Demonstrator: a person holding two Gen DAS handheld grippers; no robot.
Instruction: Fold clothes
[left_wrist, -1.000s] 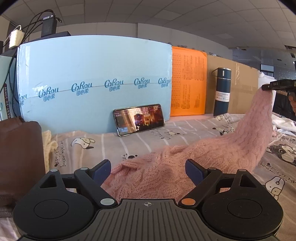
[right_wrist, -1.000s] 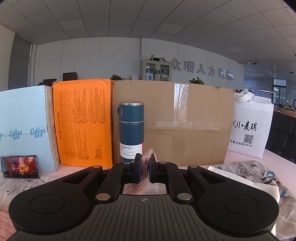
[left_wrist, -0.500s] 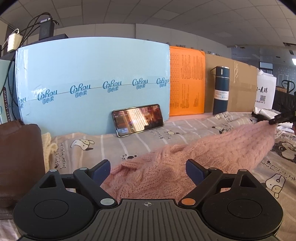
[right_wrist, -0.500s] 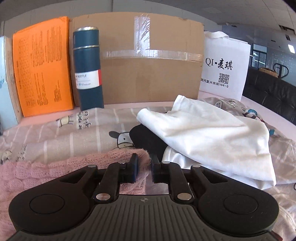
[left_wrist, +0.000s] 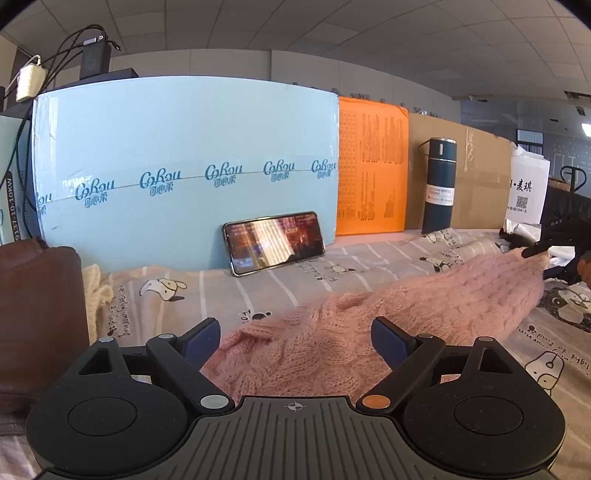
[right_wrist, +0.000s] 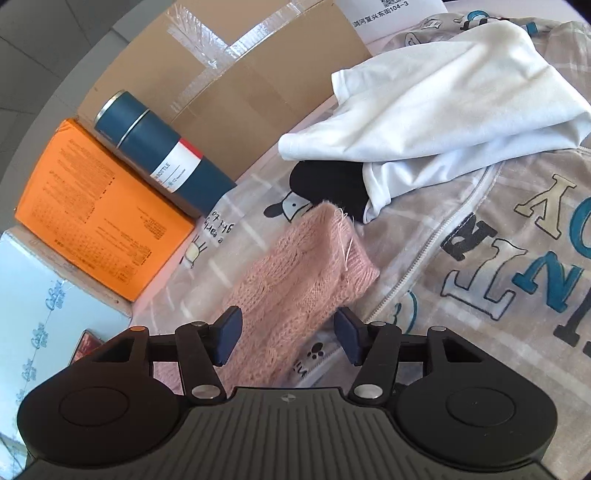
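A pink knitted sweater lies on the cartoon-print sheet. My left gripper is open, its jaws apart just above the sweater's body. The sleeve stretches to the right, where the right gripper shows at its end. In the right wrist view the sleeve lies flat on the sheet, its cuff pointing away. My right gripper is open, jaws on either side of the sleeve and holding nothing.
A white garment over a black one and a beige zip garment with letters lie right. Blue flask, orange box, cardboard box, light-blue box, phone stand behind. Brown bag at left.
My right gripper has lowered the raised sleeve to the sheet, opened and let it go, and now tilts downward. The left gripper has stayed open in place.
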